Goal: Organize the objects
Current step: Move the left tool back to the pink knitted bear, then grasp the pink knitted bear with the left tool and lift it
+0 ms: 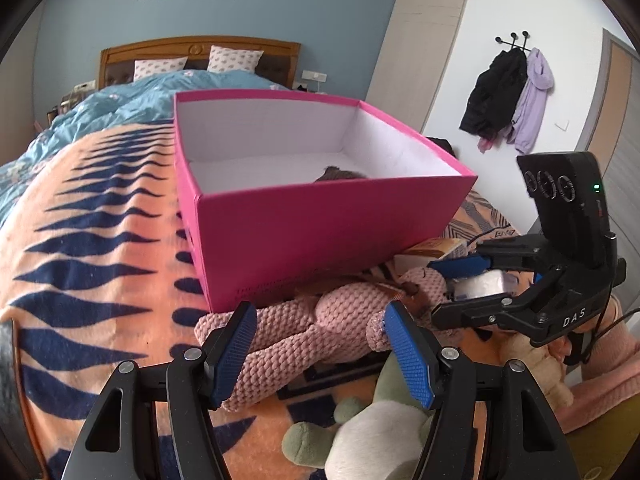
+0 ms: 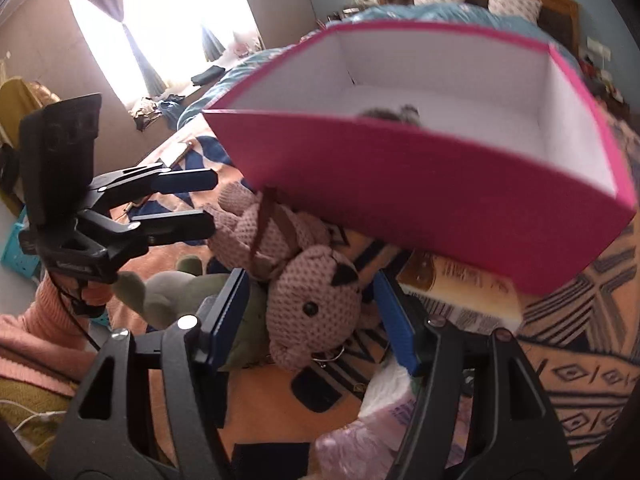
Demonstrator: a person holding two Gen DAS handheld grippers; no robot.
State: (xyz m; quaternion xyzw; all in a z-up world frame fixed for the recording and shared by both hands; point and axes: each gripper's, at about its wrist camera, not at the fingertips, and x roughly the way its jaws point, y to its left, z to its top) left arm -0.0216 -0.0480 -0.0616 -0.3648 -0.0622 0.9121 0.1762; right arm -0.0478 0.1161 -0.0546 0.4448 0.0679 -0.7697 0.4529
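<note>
A pink box point(image 1: 316, 232) with a white inside stands on the bed, with a dark furry thing point(image 1: 340, 174) in it. A pink knitted plush bear point(image 1: 304, 320) lies against its near wall. My left gripper point(image 1: 324, 344) is open, its jaws on either side of the bear's body. My right gripper point(image 2: 312, 312) is open around the bear's head point(image 2: 316, 312). In the left wrist view the right gripper point(image 1: 460, 286) shows at the right. In the right wrist view the left gripper point(image 2: 200, 200) shows at the left by the bear's legs.
A green and white plush point(image 1: 360, 432) lies beside the bear. A book point(image 2: 464, 288) lies partly under the box point(image 2: 440, 184). A tissue pack point(image 2: 384, 400) lies near my right gripper. An orange patterned blanket point(image 1: 88, 264) covers the bed.
</note>
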